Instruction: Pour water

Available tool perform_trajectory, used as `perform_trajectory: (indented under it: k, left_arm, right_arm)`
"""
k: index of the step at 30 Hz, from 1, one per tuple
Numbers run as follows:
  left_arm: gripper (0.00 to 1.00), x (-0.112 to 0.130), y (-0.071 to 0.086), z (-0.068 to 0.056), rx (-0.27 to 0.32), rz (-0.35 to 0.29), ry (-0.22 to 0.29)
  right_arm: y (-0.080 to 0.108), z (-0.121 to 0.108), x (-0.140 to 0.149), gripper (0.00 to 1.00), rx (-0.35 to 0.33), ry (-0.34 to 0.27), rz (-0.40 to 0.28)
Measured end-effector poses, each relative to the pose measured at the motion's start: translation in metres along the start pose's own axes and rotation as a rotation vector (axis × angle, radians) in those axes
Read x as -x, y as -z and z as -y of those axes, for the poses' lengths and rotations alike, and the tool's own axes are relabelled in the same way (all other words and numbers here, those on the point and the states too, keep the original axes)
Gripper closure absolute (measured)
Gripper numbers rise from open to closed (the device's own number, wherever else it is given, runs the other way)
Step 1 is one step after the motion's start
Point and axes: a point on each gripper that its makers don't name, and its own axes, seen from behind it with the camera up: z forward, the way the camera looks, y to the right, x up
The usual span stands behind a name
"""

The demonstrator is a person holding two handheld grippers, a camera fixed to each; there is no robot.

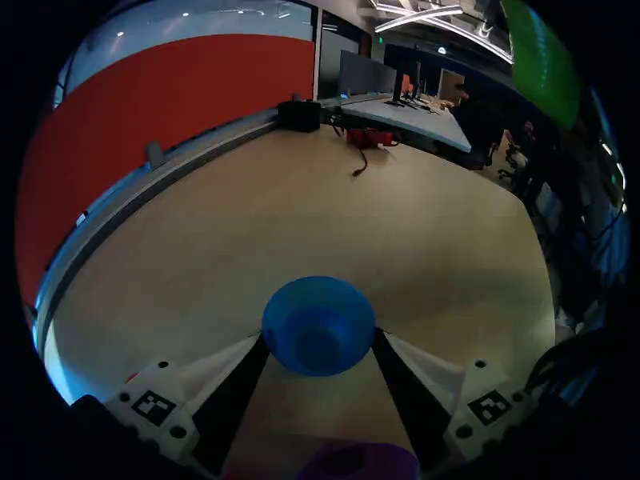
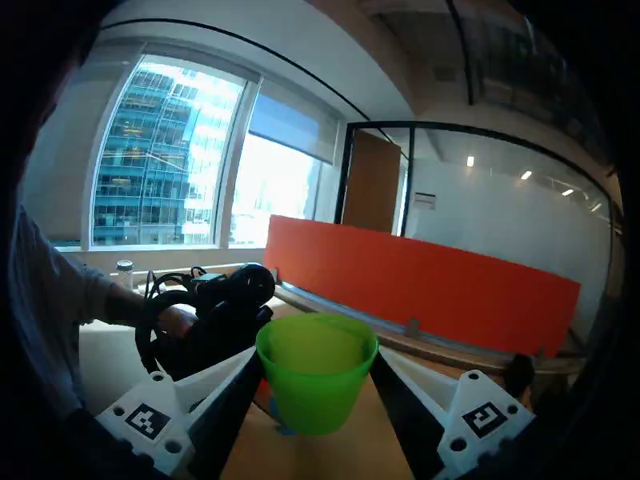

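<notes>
Cups: two, a blue cup [image 1: 318, 324] and a green cup [image 2: 316, 384].
Grippers: two, the left gripper [image 1: 318, 340] and the right gripper [image 2: 316, 364], each with one cup.
Orange wall [image 1: 160, 120]: one, long, running along the left side of the counter [image 1: 240, 240].
Left gripper: clenched on the blue cup, with one finger pressing each side.
Blue cup: held over the pale wood counter, with its mouth toward the camera. The inside looks plain blue. I cannot tell if there is water in it.
Purple thing [image 1: 360, 462]: one, round, at the bottom edge below the blue cup. Too little of it shows to say what it is.
Black box [image 1: 300, 114]: one, at the far edge of the counter. A red thing [image 1: 370, 137] sits just to its right.
Green cup in the left gripper view: up high at the top right [image 1: 544, 64].
Hand [image 2: 168, 318]: one, at the left of the right gripper view, holding the left gripper.
Jar [image 2: 124, 274]: one, small, by the window.
Right gripper: clenched on the green cup, with a finger on each side.
Green cup: upright. I cannot tell what is in it.
</notes>
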Motion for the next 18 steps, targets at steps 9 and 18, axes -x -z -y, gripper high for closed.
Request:
perform_trajectory:
  k: [9, 18]
  left_arm:
    - [0.15, 0.0007, -0.0012, 0.0019, -0.014, -0.001, -0.002]
    - [0.16, 0.0010, -0.0002, -0.0005, -0.005, -0.008, 0.001]
  right_arm:
    - [0.0007, 0.0002, 0.0018, 0.09, -0.002, 0.000, 0.000]
    - [0.0008, -0.0001, 0.0034, 0.09, -0.002, -0.003, 0.002]
